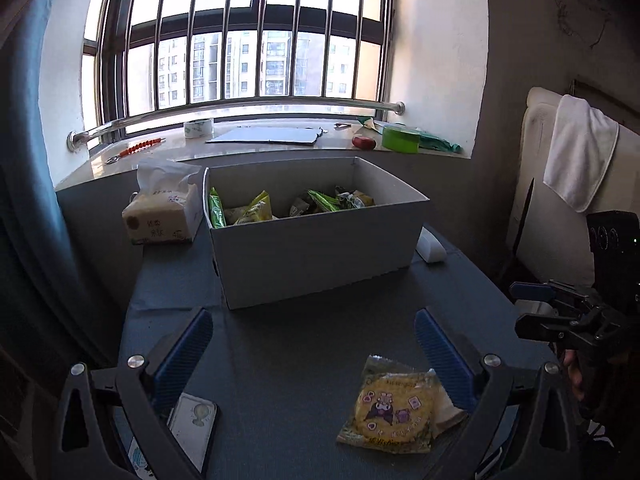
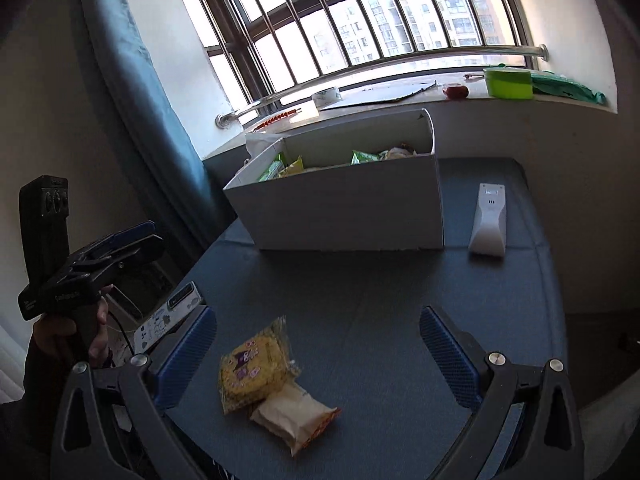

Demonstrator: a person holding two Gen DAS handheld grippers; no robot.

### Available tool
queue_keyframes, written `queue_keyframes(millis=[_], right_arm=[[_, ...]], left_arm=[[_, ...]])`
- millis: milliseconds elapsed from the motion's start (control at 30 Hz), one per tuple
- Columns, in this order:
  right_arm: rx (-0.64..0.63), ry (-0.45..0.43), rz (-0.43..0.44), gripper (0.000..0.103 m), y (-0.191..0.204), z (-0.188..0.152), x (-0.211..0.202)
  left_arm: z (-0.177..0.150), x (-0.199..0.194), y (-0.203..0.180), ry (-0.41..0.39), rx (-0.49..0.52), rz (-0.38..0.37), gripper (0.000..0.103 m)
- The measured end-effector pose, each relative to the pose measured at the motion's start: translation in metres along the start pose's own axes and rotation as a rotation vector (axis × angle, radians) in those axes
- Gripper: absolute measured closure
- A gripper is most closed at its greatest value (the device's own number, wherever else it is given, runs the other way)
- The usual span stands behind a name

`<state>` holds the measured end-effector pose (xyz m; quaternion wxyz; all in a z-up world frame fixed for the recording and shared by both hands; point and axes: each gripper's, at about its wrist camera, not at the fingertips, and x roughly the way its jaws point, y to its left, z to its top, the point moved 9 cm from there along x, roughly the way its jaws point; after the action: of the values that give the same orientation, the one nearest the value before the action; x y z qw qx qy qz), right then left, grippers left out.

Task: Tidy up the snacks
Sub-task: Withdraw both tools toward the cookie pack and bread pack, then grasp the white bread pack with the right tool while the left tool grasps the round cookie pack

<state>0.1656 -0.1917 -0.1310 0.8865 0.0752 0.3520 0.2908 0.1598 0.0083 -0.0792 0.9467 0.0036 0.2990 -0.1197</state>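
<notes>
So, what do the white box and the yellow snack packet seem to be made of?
White box: probably matte cardboard, with thin flat walls and sharp folded corners. Yellow snack packet: seemingly glossy plastic film, wrinkled, printed, with crimped sealed edges.

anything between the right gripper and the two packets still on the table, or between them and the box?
Nothing visible. The right gripper is open over bare mat, the yellow packet and white packet just ahead, touching each other. Bare mat runs to the open-topped box; only its near wall to clear.
</notes>
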Motion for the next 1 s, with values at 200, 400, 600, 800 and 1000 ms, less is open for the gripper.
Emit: queue_keyframes(millis=[200,400,600,800,1000], right_arm=[[-0.024,0.038,-0.011,0.000,0.015,-0.053,-0.001],[-0.201,0.107,-0.013,0.000,0.038,-0.069,0.022],[-0.405,0.216,-0.081,0.000,0.035,-0.078,0.058],[-0.469,0.308,-0.049,0.001,0.033,-0.087,0.079],[-0.424,0.293,-0.046,0.059,0.024,-0.083,0.065]], left_arm=[[-0.037,-0.024,0.007,-0.002,-0.086,-0.001,0.000],[-0.059,-0.024,-0.003,0.027,-0.104,-0.023,0.000],[-0.070,-0.012,-0.006,0.071,-0.105,-0.032,0.000],[-0.081,0.005,-0.014,0.123,-0.086,-0.039,0.000],[-0.090,0.018,-0.028,0.169,-0.049,-0.068,0.000]])
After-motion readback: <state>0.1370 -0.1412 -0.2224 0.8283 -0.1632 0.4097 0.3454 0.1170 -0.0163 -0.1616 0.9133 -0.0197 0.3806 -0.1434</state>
